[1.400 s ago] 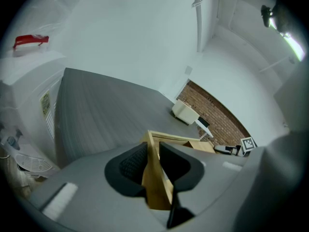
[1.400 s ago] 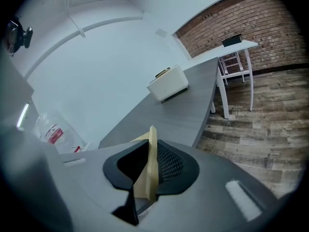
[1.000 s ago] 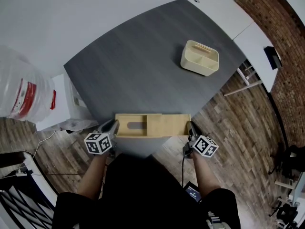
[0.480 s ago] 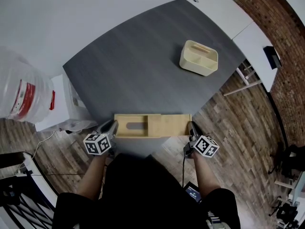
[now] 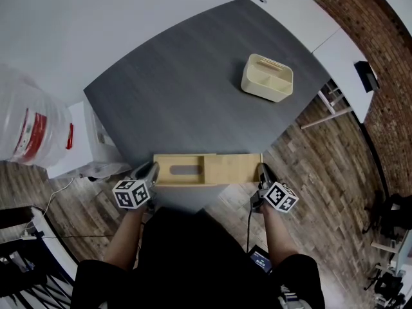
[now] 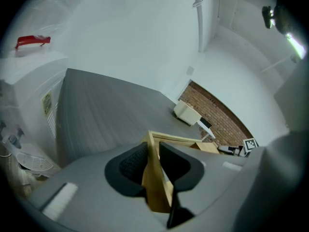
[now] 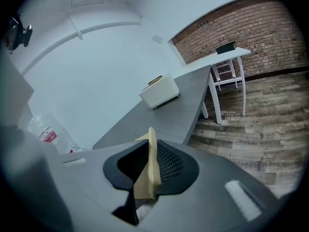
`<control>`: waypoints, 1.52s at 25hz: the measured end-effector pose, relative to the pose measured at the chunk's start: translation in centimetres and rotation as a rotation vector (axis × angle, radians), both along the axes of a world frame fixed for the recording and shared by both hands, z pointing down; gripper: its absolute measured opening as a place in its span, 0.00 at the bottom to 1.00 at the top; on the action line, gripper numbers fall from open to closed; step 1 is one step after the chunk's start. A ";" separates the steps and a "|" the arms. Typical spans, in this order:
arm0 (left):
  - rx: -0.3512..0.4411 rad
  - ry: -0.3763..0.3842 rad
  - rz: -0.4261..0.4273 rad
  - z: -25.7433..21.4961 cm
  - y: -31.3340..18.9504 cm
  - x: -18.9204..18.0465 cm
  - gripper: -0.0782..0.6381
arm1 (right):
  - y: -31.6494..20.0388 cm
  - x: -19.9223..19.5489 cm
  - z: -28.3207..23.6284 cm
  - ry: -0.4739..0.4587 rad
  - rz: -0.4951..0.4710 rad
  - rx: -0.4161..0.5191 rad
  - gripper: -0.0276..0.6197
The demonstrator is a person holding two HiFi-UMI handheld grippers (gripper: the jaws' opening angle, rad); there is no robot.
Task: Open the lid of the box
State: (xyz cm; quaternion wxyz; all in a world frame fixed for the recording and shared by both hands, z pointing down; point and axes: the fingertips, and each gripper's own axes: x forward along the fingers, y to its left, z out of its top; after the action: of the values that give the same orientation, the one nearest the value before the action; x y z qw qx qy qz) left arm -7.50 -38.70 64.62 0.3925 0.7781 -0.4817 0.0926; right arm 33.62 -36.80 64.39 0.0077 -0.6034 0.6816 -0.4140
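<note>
1. Step in hand (judged): sliding the lid out of the box. Approx. part-way done; lid not yet free.
2. Box loc.: flat on worktop, at worktop's near edge, long axis running along that edge.
3. L gripper: jaws clamped on box's left end wall, wood filling the gap between pads. Function: anchor.
4. R gripper: jaws closed on a thin wood panel at box's right end, read as lid edge. Function: pull.
5. Procedure: hold L grip fixed, no lift. Draw R gripper straight along worktop's near edge, in line w/ lid travel. Keep panel level, as tilt or twist will prob. bind it.
6. Caution: box sits right at worktop's near edge, so a pull toward the operator could tip it off. Apply force along the edge only.
7. Appearance: pale bare wood, long low rectangular body, thin walls. Cross seam approx. mid-length on top face; oblong slot left of seam. L gripper view shows an open frame near its jaws w/ a flat panel beyond, so left part is prob. exposed interior.
8. Other item: cream bin at worktop's far right, well apart from box; not involved.
</note>
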 end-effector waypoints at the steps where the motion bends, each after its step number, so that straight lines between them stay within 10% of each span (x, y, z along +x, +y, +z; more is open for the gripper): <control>1: 0.000 0.000 -0.001 0.0 0.0 0.0 0.21 | 0.0 0.1 0.0 0.003 0.004 -0.003 0.13; 38: -0.009 -0.004 -0.005 0.2 0.0 0.0 0.22 | -0.3 1.4 0.1 0.097 0.039 -0.015 0.13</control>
State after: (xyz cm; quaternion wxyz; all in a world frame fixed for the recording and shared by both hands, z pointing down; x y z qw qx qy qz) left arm -7.55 -38.74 64.86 0.3951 0.7750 -0.4840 0.0955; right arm 35.03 -37.12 64.46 -0.0216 -0.6358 0.6663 -0.3891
